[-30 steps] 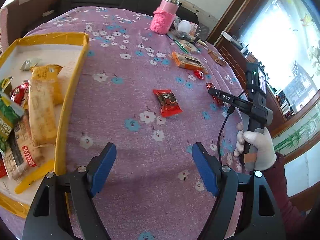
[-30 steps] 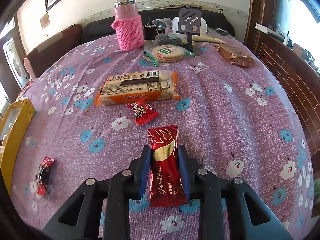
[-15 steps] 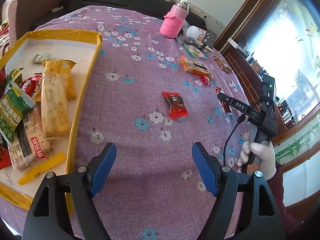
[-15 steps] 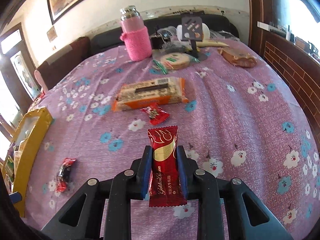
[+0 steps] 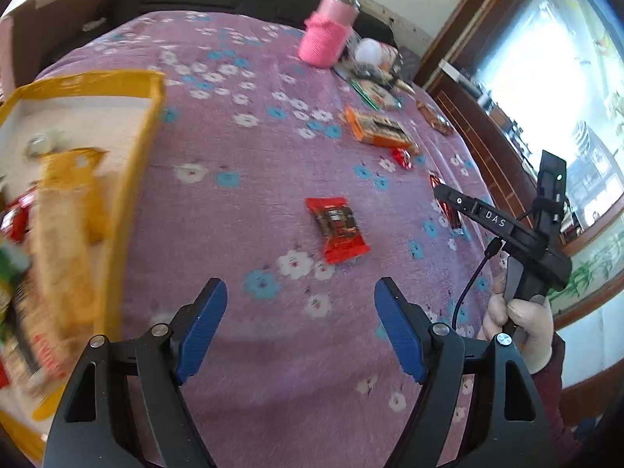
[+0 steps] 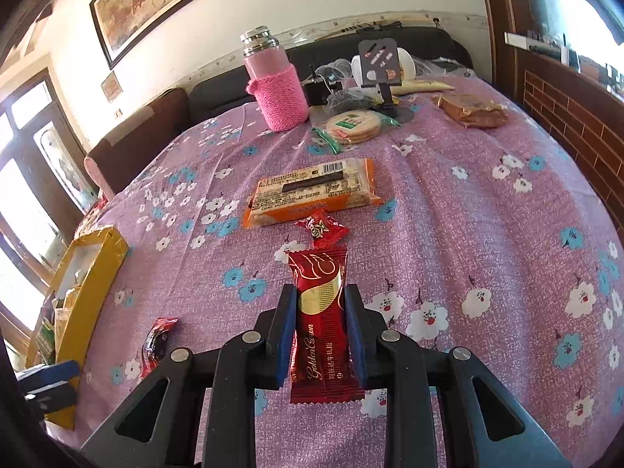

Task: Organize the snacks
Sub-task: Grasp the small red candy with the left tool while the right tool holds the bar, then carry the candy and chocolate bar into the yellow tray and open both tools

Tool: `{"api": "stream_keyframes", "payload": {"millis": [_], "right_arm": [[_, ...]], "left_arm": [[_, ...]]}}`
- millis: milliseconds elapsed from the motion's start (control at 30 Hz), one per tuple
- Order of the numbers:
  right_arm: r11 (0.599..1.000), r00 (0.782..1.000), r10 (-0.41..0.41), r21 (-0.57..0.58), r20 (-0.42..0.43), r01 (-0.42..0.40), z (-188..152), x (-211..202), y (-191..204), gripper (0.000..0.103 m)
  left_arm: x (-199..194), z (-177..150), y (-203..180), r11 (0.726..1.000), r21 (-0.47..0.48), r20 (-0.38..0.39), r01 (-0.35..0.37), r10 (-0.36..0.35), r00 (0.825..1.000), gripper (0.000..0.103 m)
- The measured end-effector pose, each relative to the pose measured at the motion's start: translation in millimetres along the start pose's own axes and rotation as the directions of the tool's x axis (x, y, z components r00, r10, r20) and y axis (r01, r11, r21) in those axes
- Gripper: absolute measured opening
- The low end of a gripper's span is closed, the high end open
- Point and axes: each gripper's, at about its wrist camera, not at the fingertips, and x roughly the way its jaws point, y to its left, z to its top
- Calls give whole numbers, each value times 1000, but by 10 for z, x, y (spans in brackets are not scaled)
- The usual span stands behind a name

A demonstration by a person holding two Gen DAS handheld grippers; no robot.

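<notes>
Gripping, right gripper (image 6: 319, 327): its blue jaws press both long edges of the red-and-gold wafer bar (image 6: 320, 323), which stands lengthwise between them, its top end past the fingertips and its bottom end hanging back toward the camera, above the tablecloth.
Left gripper (image 5: 300, 323): jaws spread wide with nothing between them, only flowered cloth showing in the gap.
Gloved hand (image 5: 520, 321): seen from the left wrist camera at the right edge, wrapped around the black handle of the right gripper, a dark red sleeve behind it.
Red chocolate snack (image 5: 337, 230): lying flat on the purple tablecloth (image 5: 241, 195), beyond the left gripper's fingertips and apart from them.
Yellow tray (image 5: 132, 179): at the left of the table, just beside the left gripper's path, holding several packets; the picture is blurred there, so only a long pale cracker pack (image 5: 64, 245) reads clearly.
Small red candy (image 6: 321, 230): just past the tip of the held bar, close to the orange pack.
Orange biscuit pack (image 6: 312, 191): flat on the cloth in mid-table.
Round cracker pack (image 6: 353, 126): farther back, green-edged wrapper.
Brown wrapped snack (image 6: 470, 109): far right side.
Pink knit-sleeved flask (image 6: 275, 85): upright near the far edge.
Phone stand (image 6: 384, 74): beside the flask, among clutter.
</notes>
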Motion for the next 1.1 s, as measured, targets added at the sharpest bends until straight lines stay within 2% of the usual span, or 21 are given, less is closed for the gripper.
{"api": "stream_keyframes", "payload": {"millis": [167,300,367,400,467,600,833,967,1100], "right_arm": [[1000,1000,19,14,-12,-19,-5,22,-17,26],[999,999,35,15,-4,-35,-1,-6,-11,26],[999,999,42,15,-1,-42,7,-14,-9,26],[999,999,48,16,1,-48,10,-16,-11,26],[998,999,54,18,0,-54,12,-15,-20,26],[998,998,57,14,-6,-57,8,2,-10,26],[998,998,61,0,20,-61,0,-41,27,26],[998,998,61,-17,29,-60,-8,-62,77,26],[998,997,50,-48,57,-48,-40,-124,220,25]], "left_arm": [[310,200,-263,996,94,-1,8,-8,1000,78],[587,301,-419,986,157,-23,-51,55,998,75],[681,289,-464,975,200,-22,-100,106,994,56],[663,268,-500,966,232,3,-117,120,993,46],[633,230,-522,958,258,6,-122,125,992,26],[522,198,-482,959,257,30,-122,119,992,26],[174,136,-339,979,184,78,-85,72,994,26],[-290,101,-19,992,106,142,-74,58,988,26],[-796,73,537,994,-5,211,-113,111,971,27]]}}
